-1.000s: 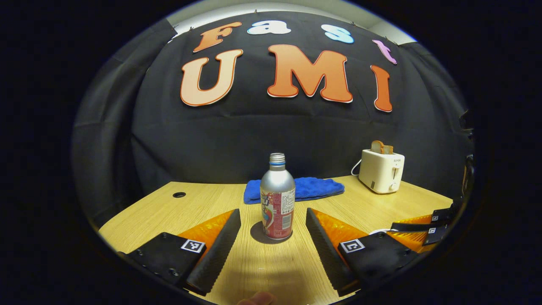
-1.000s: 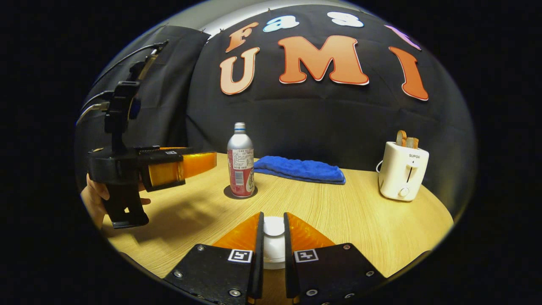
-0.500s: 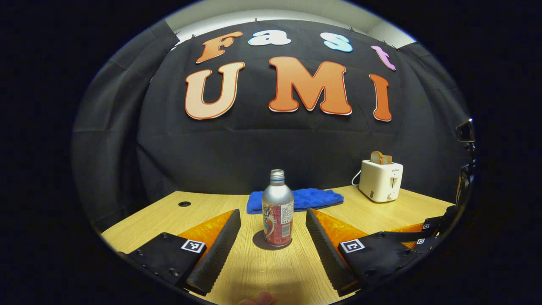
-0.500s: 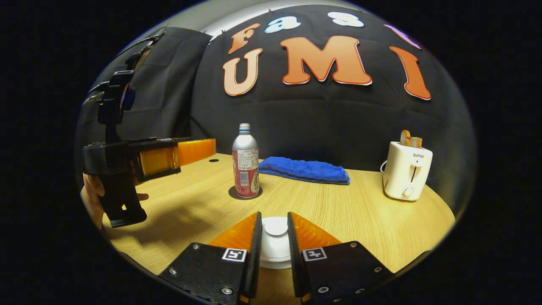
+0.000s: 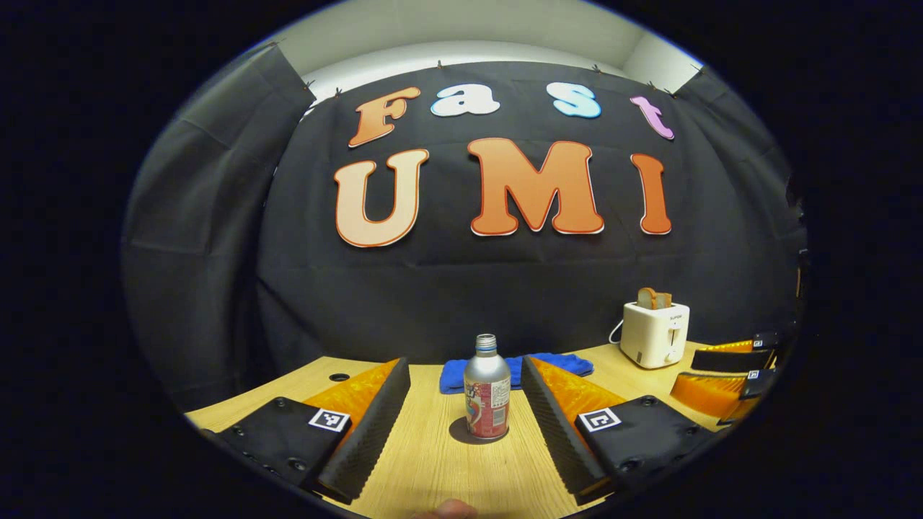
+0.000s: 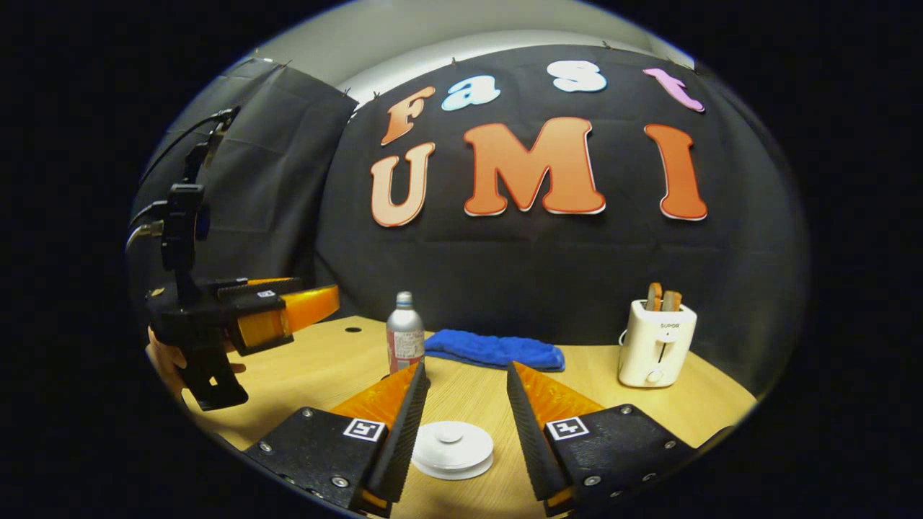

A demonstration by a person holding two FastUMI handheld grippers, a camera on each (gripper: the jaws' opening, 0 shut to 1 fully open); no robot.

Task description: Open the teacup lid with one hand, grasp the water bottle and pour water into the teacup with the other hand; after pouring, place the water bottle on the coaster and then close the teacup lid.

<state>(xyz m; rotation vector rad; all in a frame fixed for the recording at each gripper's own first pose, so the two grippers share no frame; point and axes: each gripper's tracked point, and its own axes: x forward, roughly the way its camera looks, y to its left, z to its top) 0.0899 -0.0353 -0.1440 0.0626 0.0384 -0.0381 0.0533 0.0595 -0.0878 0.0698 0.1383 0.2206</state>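
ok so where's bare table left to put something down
Bare wood lies between the bottle and the lidded teacup, and in front of the toaster, right of the blue towel. The near left corner sits under the left tool. The back middle is crowded: bottle on its coaster, towel close behind.

I see a silver water bottle [image 5: 487, 396] with a red label, a white teacup lid [image 6: 452, 448], a blue towel [image 6: 494, 349], a cream toaster [image 6: 655, 344], and a pale wood-grain counter [image 6: 620, 400]. My tools' fingers [image 5: 570, 418] are orange and black.
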